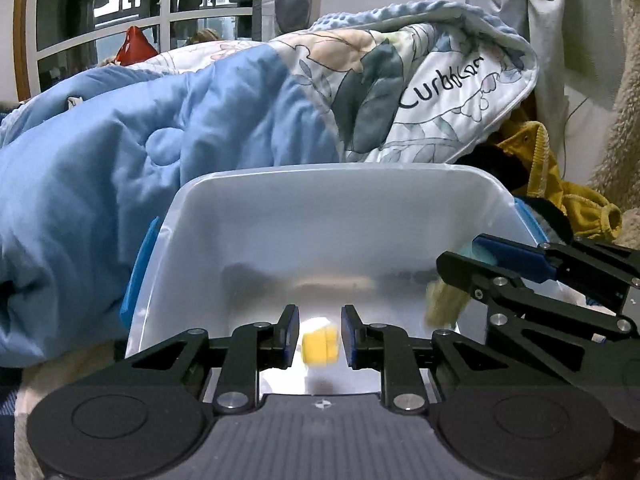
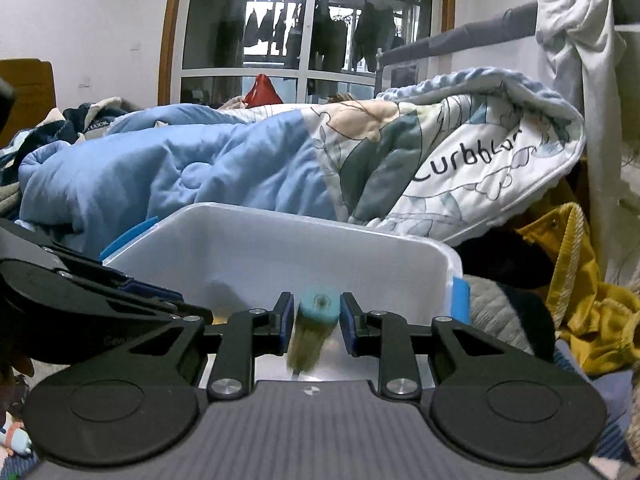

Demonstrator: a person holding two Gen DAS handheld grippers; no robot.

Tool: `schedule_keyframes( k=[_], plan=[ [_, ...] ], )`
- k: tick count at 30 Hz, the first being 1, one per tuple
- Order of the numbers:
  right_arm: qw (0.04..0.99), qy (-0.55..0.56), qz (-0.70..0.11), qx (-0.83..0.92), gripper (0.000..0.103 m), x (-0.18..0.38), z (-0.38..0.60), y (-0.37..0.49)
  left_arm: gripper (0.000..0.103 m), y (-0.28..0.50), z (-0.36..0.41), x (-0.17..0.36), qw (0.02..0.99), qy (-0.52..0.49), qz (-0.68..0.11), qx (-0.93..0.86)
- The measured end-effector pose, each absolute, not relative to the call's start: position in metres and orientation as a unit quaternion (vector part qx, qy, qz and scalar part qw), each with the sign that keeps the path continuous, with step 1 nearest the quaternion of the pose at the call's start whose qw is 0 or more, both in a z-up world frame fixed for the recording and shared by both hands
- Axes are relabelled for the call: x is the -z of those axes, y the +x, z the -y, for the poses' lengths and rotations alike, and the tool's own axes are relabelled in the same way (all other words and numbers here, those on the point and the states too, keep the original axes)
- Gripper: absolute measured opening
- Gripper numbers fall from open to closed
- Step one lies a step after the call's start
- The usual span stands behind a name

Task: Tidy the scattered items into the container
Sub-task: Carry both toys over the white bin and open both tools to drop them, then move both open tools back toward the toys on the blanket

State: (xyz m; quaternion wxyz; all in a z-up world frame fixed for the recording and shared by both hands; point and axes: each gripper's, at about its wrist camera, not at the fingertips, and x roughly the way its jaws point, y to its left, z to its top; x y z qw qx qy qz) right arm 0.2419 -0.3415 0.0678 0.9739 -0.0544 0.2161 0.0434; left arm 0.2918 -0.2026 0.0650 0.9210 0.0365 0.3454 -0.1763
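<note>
Both tongs hang over the translucent container (image 1: 500, 216) on the bed: left tongs (image 1: 320, 338) parted, a blurred yellow item (image 1: 320, 346) loose between, right tongs (image 2: 316, 320) parted around a teal-capped item (image 2: 319, 309).

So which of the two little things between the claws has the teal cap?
The one at the right gripper: a brownish bottle with a teal cap, between its jaws over the white container. The left gripper frames a yellow-and-white item.

Left claw (image 1: 320, 338) gaped with jaws parted; right claw (image 2: 316, 322) likewise parted, angled in from the right.
</note>
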Motion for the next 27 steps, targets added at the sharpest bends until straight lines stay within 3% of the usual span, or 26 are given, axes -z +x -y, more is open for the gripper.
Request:
schedule_keyframes(
  k=[3, 7, 9, 15, 17, 23, 27],
  plan=[
    [0.975, -0.062, -0.213, -0.035, 0.051, -0.07, 0.339, 0.24, 0.042, 0.291, 0.198, -0.066, 0.921, 0.032, -0.35, 0.167],
    [0.976, -0.062, -0.207, -0.031, 0.059, -0.077, 0.338, 0.233, 0.057, 0.276, 0.188, -0.076, 0.928, 0.041, -0.337, 0.152],
    [0.976, -0.059, -0.205, -0.03, 0.07, -0.083, 0.336, 0.227, 0.064, 0.265, 0.181, -0.083, 0.932, 0.047, -0.334, 0.131],
    [0.977, -0.067, -0.199, -0.026, 0.099, -0.101, 0.318, 0.197, 0.071, 0.216, 0.141, -0.101, 0.938, 0.028, -0.326, 0.115],
    [0.973, -0.078, -0.216, -0.024, 0.101, -0.104, 0.307, 0.186, 0.078, 0.195, 0.124, -0.102, 0.94, 0.019, -0.323, 0.106],
    [0.956, -0.107, -0.262, -0.078, 0.103, -0.09, 0.263, 0.148, 0.078, 0.135, 0.075, -0.084, 0.943, 0.003, -0.324, 0.08],
    [0.954, -0.135, -0.227, -0.139, 0.103, -0.057, 0.237, 0.109, 0.078, 0.102, 0.052, -0.06, 0.94, -0.004, -0.335, 0.063]
  ],
)
